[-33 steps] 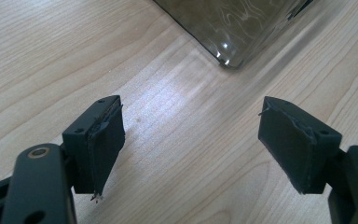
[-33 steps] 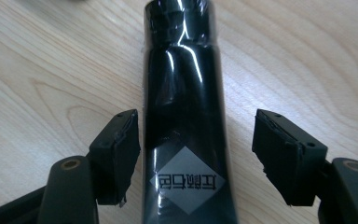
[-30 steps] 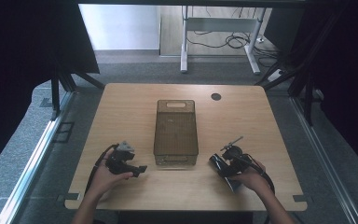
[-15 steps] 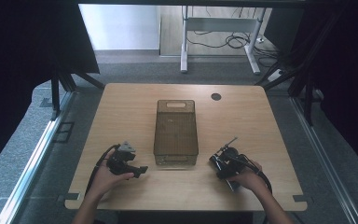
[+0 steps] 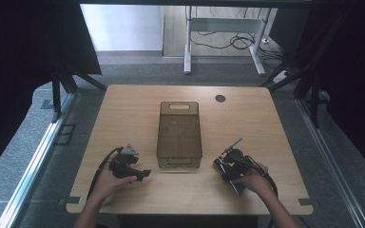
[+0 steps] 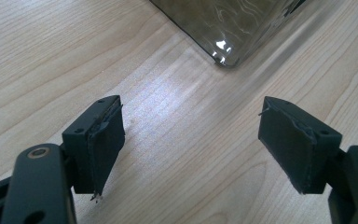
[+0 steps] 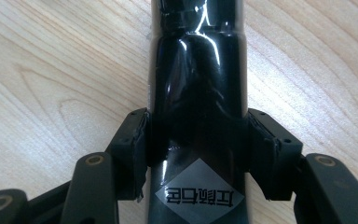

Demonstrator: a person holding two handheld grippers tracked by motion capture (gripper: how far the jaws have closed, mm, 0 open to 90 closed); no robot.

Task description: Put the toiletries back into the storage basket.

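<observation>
Wooden tabletop (image 5: 123,118) across the middle of the high view, with a smoky translucent bin (image 5: 179,135) standing upright at its centre, long side running from the near edge toward the top of the frame, a handle cut-out in its far end wall. Small dark round hole (image 5: 220,98) in the tabletop to the upper right of the bin, well apart from it.

Lower left of the high view: left gripper (image 5: 140,174) held in the person's left hand (image 5: 108,179), resting low over the tabletop just left of the bin's near corner. In the left gripper view, left gripper (image 6: 191,140) with jaws spread wide, bare wood grain between them, nothing touched; rounded bottom corner of the bin (image 6: 228,28) at the upper centre of that frame, near the jaws but apart from them.

Lower right of the high view: right gripper (image 5: 228,164) in the right hand (image 5: 252,180), just right of the bin's near end and not touching it. A glossy black bottle (image 7: 198,84) lying on the tabletop, running up the centre of the right gripper view from bottom edge to top edge, a grey diamond label with printed characters on its lower part. Right gripper (image 7: 198,156) with jaws just now closing in, pads pressed against both sides of the bottle, clamped around its body.
</observation>
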